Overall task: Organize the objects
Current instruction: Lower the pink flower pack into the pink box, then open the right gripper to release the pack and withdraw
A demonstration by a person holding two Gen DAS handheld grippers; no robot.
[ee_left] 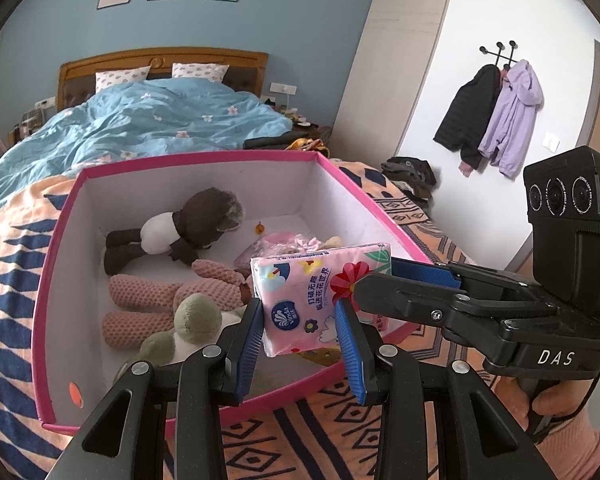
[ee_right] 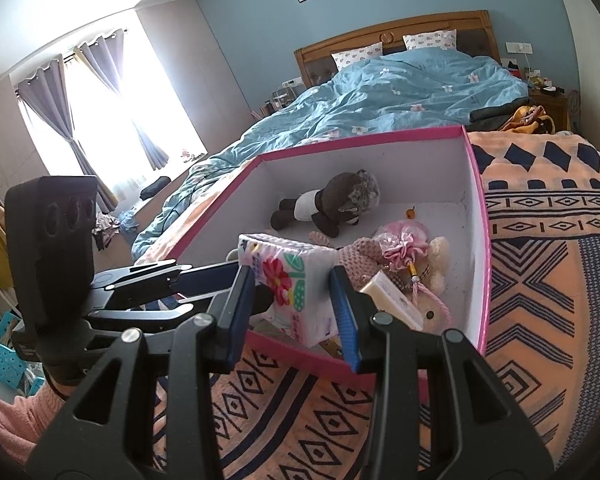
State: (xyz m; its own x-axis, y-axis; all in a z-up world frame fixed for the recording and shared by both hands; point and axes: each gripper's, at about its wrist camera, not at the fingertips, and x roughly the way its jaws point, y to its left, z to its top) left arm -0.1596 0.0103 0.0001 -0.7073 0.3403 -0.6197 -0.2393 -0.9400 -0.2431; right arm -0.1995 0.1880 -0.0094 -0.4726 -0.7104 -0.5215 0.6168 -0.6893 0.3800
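While both sets of fingers meet over the near edge of the pink box (ee_left: 380, 216), the tissue pack (ee_left: 312, 300) hangs pinched between them from two directions. In the left wrist view, the left gripper (ee_left: 300, 344) has its blue pads pressed against the pack's two side faces, and the right gripper (ee_left: 384, 280) reaches in from the right, its fingers clamping the pack's right end. In the right wrist view, the right gripper (ee_right: 292, 312) shows its pads closed on the same tissue pack (ee_right: 288, 280), while the left gripper (ee_right: 236, 284) comes in from the left and grips the pack's far side.

Beyond the fingertips, inside the box, lie a brown-and-white plush toy (ee_left: 180, 232), a pink knitted plush (ee_left: 168, 296) and a green plush (ee_left: 192, 320) nearest the left finger. To the right of the right gripper's right finger sit a pink drawstring pouch (ee_right: 404, 244) and a cream bar-shaped item (ee_right: 392, 300), touching that finger's outer edge. The box (ee_right: 480, 240) rests on an orange patterned blanket (ee_right: 540, 280) spread over the bed, with a blue duvet (ee_left: 140, 120) farther back.
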